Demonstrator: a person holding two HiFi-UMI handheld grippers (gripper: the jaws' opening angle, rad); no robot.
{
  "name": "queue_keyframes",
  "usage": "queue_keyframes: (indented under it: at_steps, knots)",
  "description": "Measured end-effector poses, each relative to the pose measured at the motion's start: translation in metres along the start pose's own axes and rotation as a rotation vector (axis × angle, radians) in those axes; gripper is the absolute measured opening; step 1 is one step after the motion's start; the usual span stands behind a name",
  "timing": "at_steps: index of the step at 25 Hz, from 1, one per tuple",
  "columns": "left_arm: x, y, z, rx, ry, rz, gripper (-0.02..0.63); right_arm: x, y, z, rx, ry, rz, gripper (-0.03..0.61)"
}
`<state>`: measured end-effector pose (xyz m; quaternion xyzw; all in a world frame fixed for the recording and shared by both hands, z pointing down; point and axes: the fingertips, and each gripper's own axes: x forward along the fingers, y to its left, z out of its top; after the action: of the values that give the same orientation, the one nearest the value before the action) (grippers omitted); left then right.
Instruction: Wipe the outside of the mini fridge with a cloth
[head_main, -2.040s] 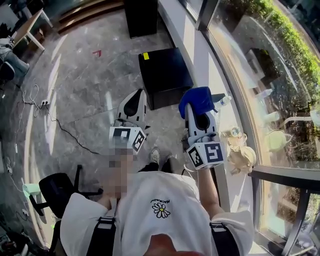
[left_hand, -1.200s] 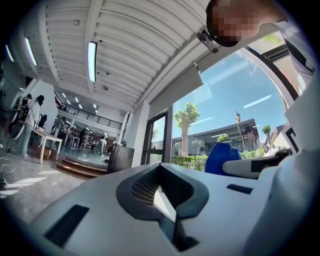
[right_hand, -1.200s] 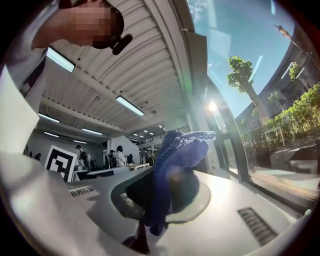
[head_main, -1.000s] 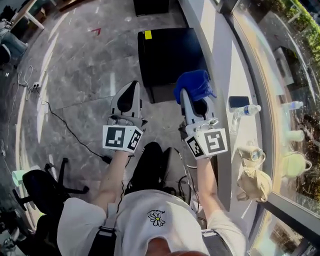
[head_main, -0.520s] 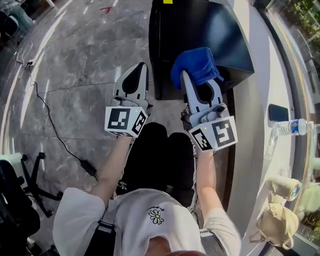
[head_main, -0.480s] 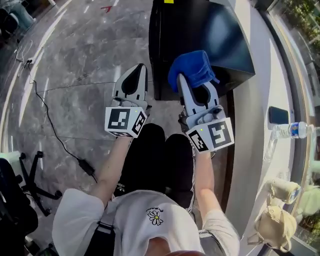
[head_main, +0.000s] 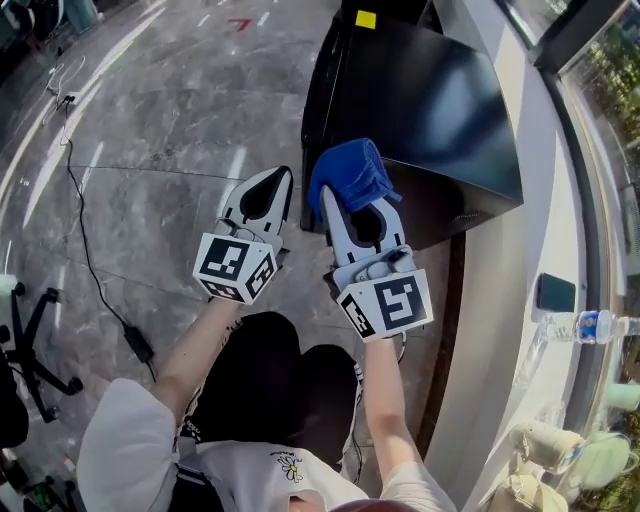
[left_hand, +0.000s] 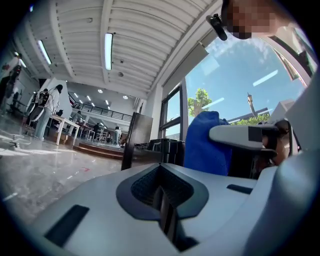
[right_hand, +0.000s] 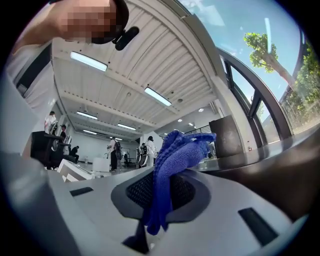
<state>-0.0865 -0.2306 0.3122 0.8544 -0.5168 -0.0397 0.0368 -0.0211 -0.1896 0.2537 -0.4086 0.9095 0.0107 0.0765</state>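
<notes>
Jaws on the left gripper (head_main: 277, 180) are pressed together with nothing between them, above the grey stone floor (head_main: 150, 140). Just beside it, the right gripper (head_main: 340, 192) clamps a blue cloth (head_main: 347, 172) at the black mini fridge's (head_main: 430, 100) near left corner.

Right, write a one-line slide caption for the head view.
Right gripper holds blue cloth at the black mini fridge; left gripper empty.
</notes>
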Motion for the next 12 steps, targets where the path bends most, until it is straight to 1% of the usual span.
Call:
queue_keyframes:
  at_steps: [2,4,9,12]
  knots:
    - [0.000,0.006,0.000,-0.016,-0.017,-0.014,0.003,0.011,0.007,-0.001,-0.025,-0.003,0.023,0.061]
    - [0.004,0.008,0.000,-0.003,-0.041,-0.029,0.004,0.020,0.011,-0.006,-0.036,-0.004,0.035,0.061]
    - [0.015,-0.002,0.001,0.042,-0.112,-0.071,0.004,0.030,0.011,-0.023,-0.082,0.013,0.038,0.061]
    - [0.011,0.002,0.001,0.040,-0.141,-0.079,0.004,0.042,0.012,-0.026,-0.096,0.010,0.027,0.061]
